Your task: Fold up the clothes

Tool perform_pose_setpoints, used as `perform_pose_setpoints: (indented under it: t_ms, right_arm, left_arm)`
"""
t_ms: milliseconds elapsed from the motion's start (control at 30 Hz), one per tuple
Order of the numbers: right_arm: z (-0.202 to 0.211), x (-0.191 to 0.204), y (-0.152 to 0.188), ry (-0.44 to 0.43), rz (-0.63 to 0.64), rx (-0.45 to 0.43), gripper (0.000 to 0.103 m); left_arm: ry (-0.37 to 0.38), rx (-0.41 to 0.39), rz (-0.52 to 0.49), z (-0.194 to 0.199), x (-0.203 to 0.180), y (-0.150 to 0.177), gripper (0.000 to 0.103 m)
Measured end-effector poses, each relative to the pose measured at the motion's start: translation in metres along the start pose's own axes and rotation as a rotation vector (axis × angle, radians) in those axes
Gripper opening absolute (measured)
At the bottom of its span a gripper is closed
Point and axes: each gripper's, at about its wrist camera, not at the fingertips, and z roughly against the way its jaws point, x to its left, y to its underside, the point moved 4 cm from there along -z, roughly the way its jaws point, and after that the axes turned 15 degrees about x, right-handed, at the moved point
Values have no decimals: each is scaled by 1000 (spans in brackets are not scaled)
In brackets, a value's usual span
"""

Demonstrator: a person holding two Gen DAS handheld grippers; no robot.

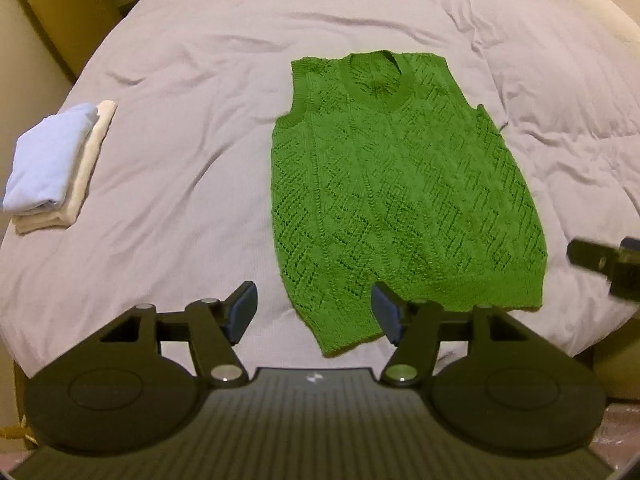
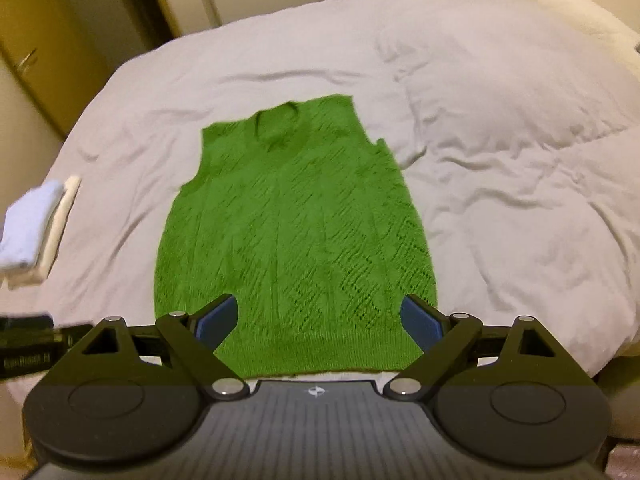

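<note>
Knitwear like this green vest [image 1: 400, 188] will handle as something soft and light, and its open lace stitch looks stretchy, so a pull at one point would likely drag it out of shape rather than move it whole. It lies flat on the bed [image 1: 192, 92], neck toward the far side and ribbed hem toward the person, with one hem corner hanging a little lower in the left view. The ribbed bands at hem, armholes and neck seem the firmest places to pinch; taking both layers at a hem corner, or at a shoulder, should let the cloth lift evenly. Thin fingers could snag in the holes of the knit, so a grip on the ribbing is the safer guess. The left gripper [image 1: 314, 314] hangs over the near left hem corner with its jaws spread and nothing between them. The right gripper [image 2: 318, 322] hangs above the hem with jaws spread wide, also holding nothing; whether either touches the vest cannot be told. Well apart to the left sits a pile [image 1: 52, 164] of folded clothes, pale blue on cream, clear of the working space. The duvet is rumpled, most of all to the right of the vest, which may make creases harder to set. Cupboards [image 2: 44, 32] stand beyond the bed.
</note>
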Motion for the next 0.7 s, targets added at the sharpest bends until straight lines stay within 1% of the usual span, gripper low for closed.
perform_pose_setpoints:
  t_ms: [167, 300, 500, 567, 700]
  right_arm:
    - [1, -13, 8, -3, 108, 58, 91]
    - [10, -32, 12, -8, 176, 69, 91]
    - [15, -66, 15, -13, 215, 100, 91]
    - [14, -73, 16, -24, 225, 111, 91]
    - [10, -76, 17, -41, 254, 135, 91]
  left_arm:
    - [4, 6, 53, 5, -26, 7, 59]
    - [-1, 18, 78, 9, -55, 12, 59]
    - [-12, 28, 77, 18, -96, 22, 59]
    - [-22, 34, 91, 20, -100, 26, 59]
    - [-40, 45, 134, 21, -95, 34, 59]
